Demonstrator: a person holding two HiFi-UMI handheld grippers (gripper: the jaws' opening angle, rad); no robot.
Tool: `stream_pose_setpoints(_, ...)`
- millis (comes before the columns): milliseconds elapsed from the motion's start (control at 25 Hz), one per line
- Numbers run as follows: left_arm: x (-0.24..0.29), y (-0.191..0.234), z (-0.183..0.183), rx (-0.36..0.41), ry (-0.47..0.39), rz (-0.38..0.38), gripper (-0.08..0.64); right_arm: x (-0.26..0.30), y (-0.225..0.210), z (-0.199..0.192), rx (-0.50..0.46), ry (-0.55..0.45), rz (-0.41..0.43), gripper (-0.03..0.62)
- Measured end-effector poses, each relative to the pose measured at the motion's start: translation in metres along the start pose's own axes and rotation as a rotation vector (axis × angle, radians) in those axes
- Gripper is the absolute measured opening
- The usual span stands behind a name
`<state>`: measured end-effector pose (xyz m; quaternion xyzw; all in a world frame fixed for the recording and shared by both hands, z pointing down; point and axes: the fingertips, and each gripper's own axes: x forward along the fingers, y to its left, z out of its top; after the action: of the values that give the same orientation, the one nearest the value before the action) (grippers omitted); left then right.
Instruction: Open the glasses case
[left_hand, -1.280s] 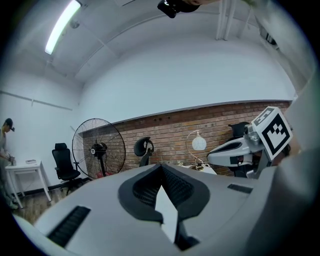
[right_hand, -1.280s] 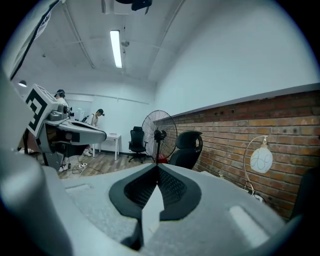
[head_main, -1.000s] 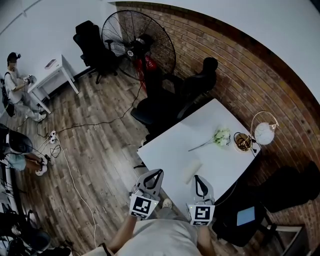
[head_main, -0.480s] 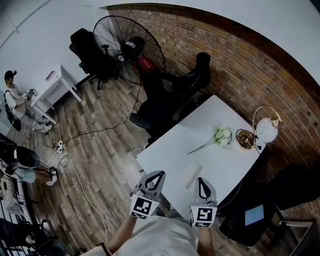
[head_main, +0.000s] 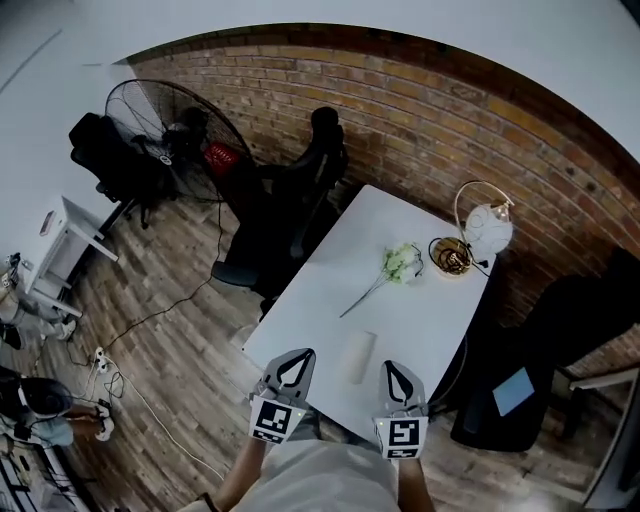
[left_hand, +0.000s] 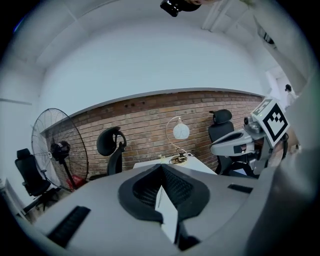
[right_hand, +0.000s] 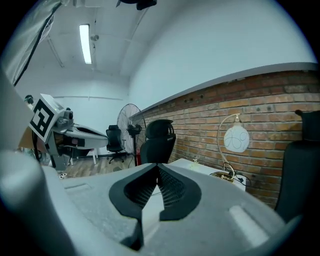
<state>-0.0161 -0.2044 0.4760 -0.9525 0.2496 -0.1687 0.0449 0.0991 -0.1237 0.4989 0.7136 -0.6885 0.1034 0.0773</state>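
Note:
A pale oblong glasses case (head_main: 357, 357) lies shut on the white table (head_main: 400, 310), close to its near edge. My left gripper (head_main: 302, 354) hovers just left of the case, its jaws meeting at the tip with nothing between them. My right gripper (head_main: 391, 366) is just right of the case, also shut and empty. Neither touches the case. In the left gripper view the left gripper (left_hand: 161, 167) points level across the table toward the lamp, and the right gripper (left_hand: 235, 142) shows at the right. The right gripper view looks past the right gripper (right_hand: 158, 166), and the case is hidden in both gripper views.
On the table lie a white flower stem (head_main: 392, 268), a gold dish (head_main: 450, 256) and a globe lamp (head_main: 487, 228) by the brick wall. A black office chair (head_main: 300, 190) stands at the table's far left, another chair (head_main: 570, 320) at the right, and a floor fan (head_main: 165, 140) further left.
The head view has swung, so the table sits more upright and central. Both grippers have sunk a little and drawn nearer the case's two sides. Their jaws stay shut.

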Motion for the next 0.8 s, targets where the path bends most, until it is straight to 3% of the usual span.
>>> stream_pose_setpoints(120, 0.016, -0.001, -0.009, -0.021, -0.009, -0.079, 0.005, 0.006, -0.006, -0.003, -0.024, -0.051, -0.068, 0.006)
stream_pose_setpoints(520, 0.059, 0.011, -0.028, 0.002, 0.002, -0.342, 0.005, 0.015, 0.001, -0.012, 0.072, 0.074, -0.304, 0.006)
stream_pose_setpoints(800, 0.086, 0.013, -0.045, 0.005, 0.007, -0.457, 0.004, 0.017, 0.000, -0.022, 0.103, 0.075, -0.418, 0.007)
